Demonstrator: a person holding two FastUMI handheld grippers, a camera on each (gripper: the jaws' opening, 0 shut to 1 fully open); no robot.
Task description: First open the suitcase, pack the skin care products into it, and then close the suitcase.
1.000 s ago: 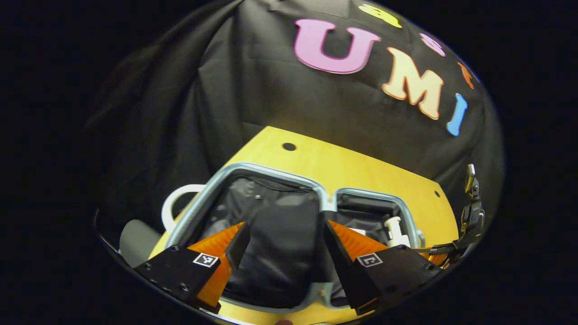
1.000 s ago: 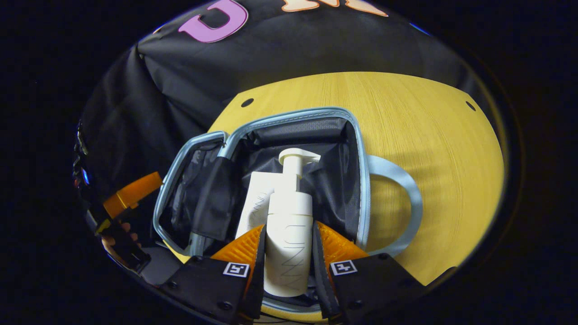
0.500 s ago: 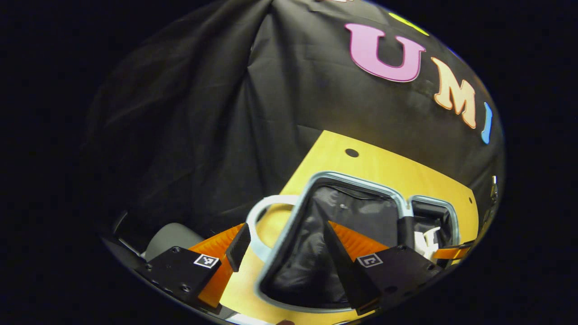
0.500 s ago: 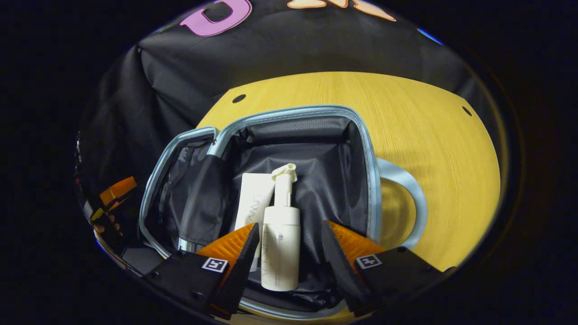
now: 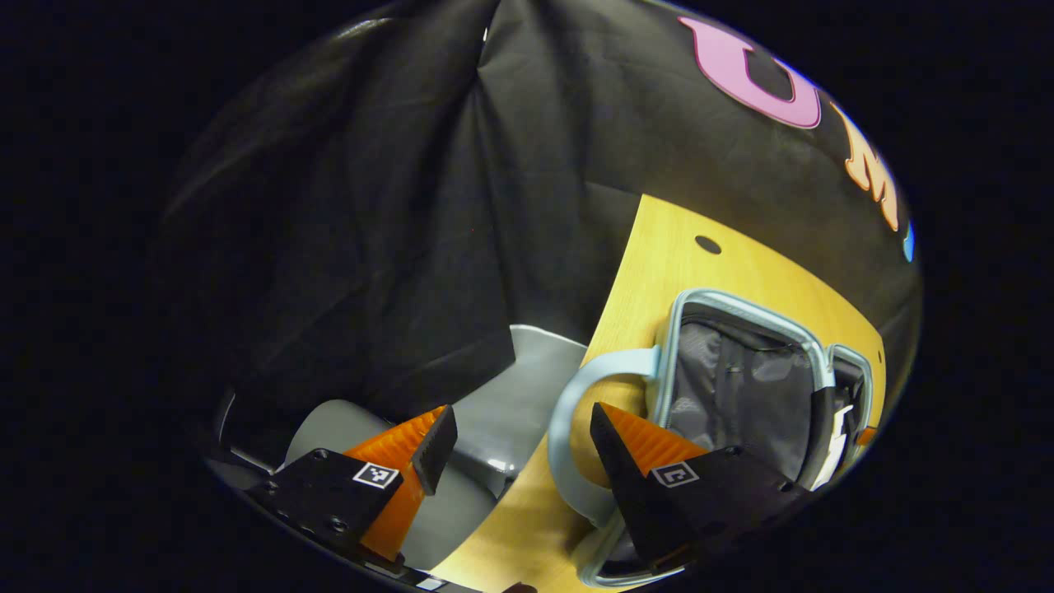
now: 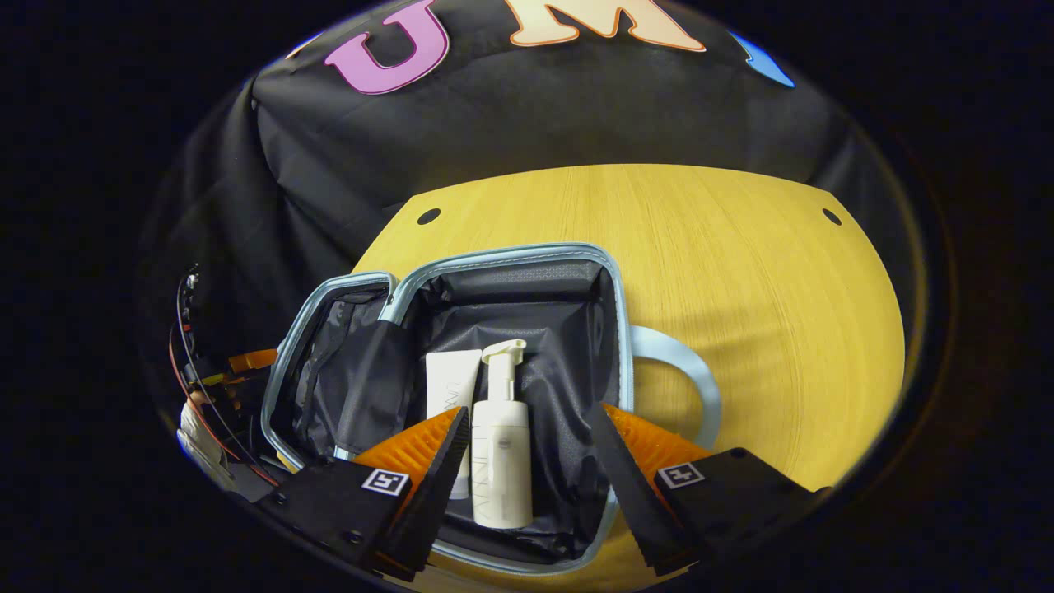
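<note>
Lying open on the yellow table (image 6: 741, 272), the suitcase (image 6: 510, 257) serves as the landmark for all positions below. Its two halves are spread flat, so the lined interior faces upward and accepts items from above.

Two skin care products rest inside the larger half: one pump bottle (image 6: 500, 445) and one flat tube (image 6: 449, 395). They lie side by side, touching or nearly so, lengthwise on the lining, the pump head toward the far rim. Laid flat, they probably sit low enough for the lid half to fold over them.

The right gripper (image 6: 527, 478) hovers above the near rim of the suitcase, its jaws spread wide and holding nothing; the bottle lies between and beneath the fingers, not gripped.

The left gripper (image 5: 519, 453) is at the handle side of the suitcase, also spread wide and empty. One finger sits over the looped handle (image 5: 576, 412), the other out past the table edge.

Count: one suitcase, two handles (one per half), two products, two grippers. Judged status: packing appears complete; closing remains.
</note>
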